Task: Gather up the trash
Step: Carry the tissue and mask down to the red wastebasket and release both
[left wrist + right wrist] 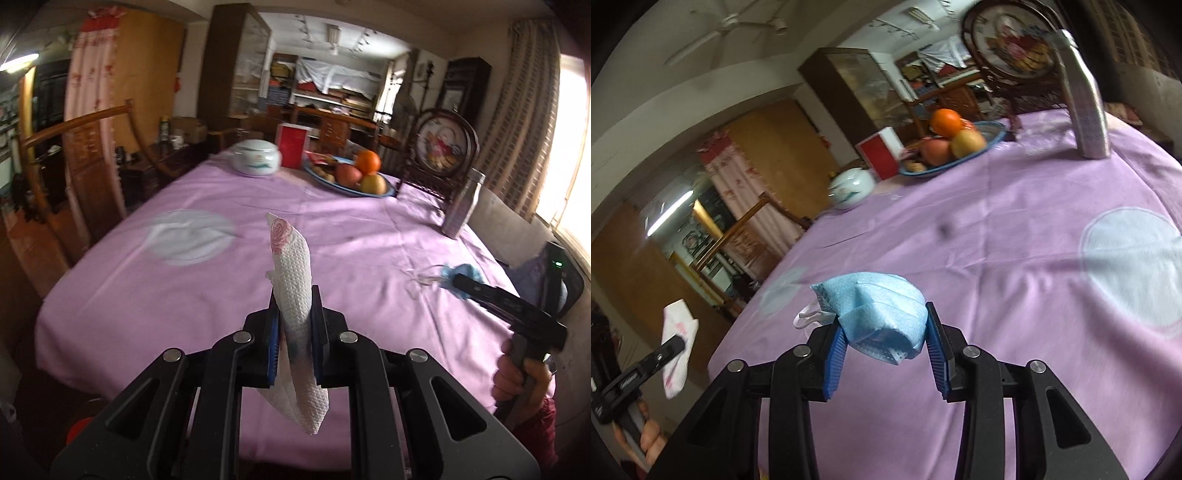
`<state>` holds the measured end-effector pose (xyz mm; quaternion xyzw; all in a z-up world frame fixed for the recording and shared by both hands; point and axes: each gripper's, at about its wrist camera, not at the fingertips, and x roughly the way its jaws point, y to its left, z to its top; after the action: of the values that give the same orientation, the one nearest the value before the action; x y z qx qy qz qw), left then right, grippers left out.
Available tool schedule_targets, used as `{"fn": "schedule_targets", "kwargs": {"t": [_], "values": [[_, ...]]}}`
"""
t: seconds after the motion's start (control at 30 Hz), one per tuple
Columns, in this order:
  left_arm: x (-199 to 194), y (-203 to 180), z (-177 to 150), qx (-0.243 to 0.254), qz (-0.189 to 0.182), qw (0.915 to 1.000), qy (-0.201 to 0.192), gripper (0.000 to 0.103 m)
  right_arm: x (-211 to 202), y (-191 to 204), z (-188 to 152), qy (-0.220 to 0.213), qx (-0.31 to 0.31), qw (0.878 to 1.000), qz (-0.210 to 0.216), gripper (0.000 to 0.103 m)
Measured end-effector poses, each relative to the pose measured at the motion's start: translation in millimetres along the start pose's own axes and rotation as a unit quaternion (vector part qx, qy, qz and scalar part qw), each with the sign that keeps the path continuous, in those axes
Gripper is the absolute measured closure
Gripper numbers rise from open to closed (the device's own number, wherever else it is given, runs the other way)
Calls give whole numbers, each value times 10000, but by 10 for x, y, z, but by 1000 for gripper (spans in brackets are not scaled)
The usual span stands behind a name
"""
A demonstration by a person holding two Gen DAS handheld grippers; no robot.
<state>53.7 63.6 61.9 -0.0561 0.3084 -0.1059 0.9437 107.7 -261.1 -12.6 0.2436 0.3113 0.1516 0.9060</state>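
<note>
Crumpled white embossed paper towel (295, 280) with a pink rose print stands clamped in the left gripper (294, 306), jaws pinched tight, above the lilac tablecloth (147, 288). Right gripper (886, 332) squeezes a folded blue face mask (875, 310) at a medium gap; only its own camera shows the white ear loop. Blue-rimmed dish (384, 190) holds an orange and apples.

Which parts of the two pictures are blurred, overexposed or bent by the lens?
Left wrist view: the window at the right is blown out white; the napkin is sharp, but the tablecloth is smeared; room edges curve. Right wrist view: the blue mask is sharp, the metal bottle bends and the background is slightly blurred.
</note>
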Motion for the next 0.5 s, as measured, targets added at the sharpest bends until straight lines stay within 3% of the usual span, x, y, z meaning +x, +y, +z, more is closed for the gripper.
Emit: {"fn": "schedule_targets", "kwargs": {"t": [0.3,0.5], "values": [[-617,719,-479,-628,478,9967,-163,88,-368,849,-272,-150,-653,9959,608,64],[-984,1213,-937,-1038,881,9906,-146,88,-392,1354,-597,110,-1021,9893,1039,64]]}}
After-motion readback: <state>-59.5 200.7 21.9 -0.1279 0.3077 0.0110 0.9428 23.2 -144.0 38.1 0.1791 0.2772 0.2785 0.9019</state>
